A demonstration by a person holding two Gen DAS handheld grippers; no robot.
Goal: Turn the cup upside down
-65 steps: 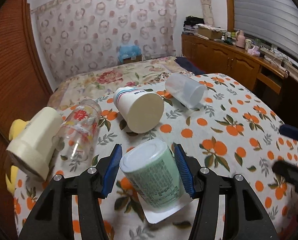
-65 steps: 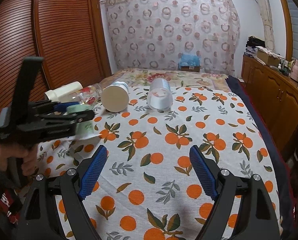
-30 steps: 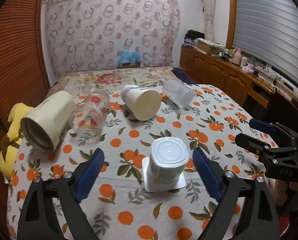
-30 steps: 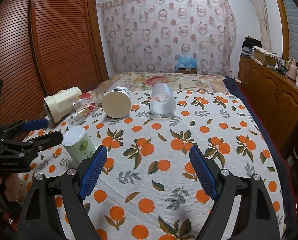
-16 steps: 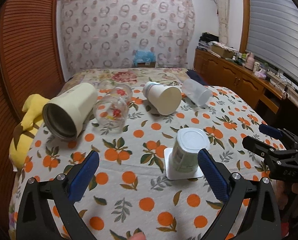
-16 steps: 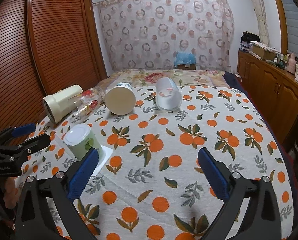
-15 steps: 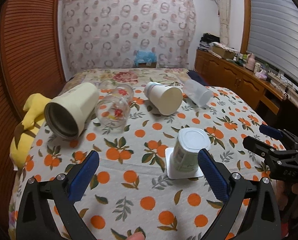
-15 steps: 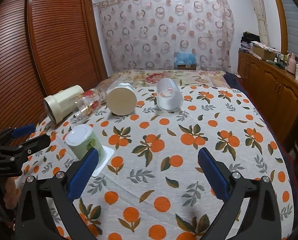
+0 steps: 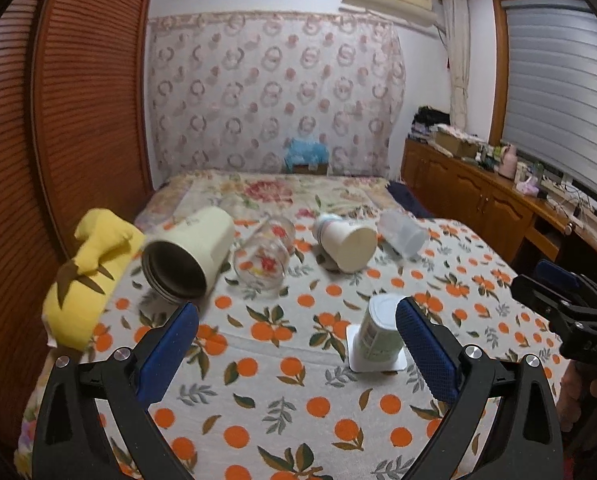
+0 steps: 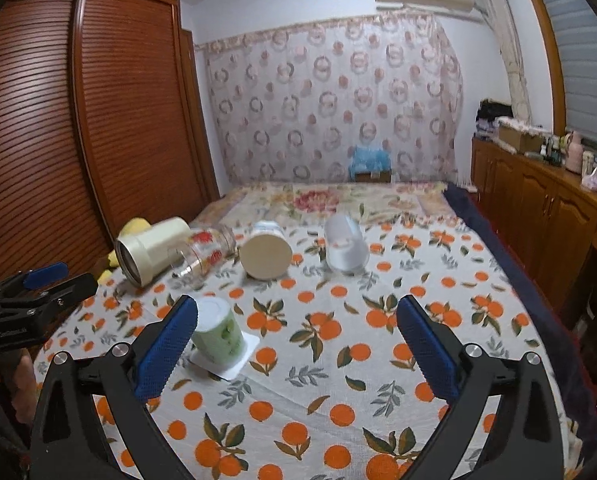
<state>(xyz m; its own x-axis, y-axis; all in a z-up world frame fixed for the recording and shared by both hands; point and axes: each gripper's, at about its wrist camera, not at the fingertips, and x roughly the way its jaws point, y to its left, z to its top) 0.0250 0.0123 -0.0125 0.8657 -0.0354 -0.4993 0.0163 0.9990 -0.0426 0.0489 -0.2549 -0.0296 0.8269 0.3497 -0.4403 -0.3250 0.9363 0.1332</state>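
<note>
You pulled left gripper [image 9: 296,334] back off green cup [image 9: 379,331]; it now hangs released, jaws wide, nothing between. Left to right: yellow toy [image 9: 88,276], cream mug [image 9: 190,255], glass [image 9: 265,256], paper cup [image 9: 348,242], clear cup [image 9: 403,234], all four lying down. Green cup stands upside down on its white lid [image 9: 376,364], near tablecloth [image 9: 282,384] front. Right gripper [image 10: 296,332] released, empty.

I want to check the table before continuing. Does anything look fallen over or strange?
Four cups lie on their sides in a row: cream cup, glass cup, paper cup, clear plastic cup. The green cup stands upside down, as intended. Nothing looks spilled.
</note>
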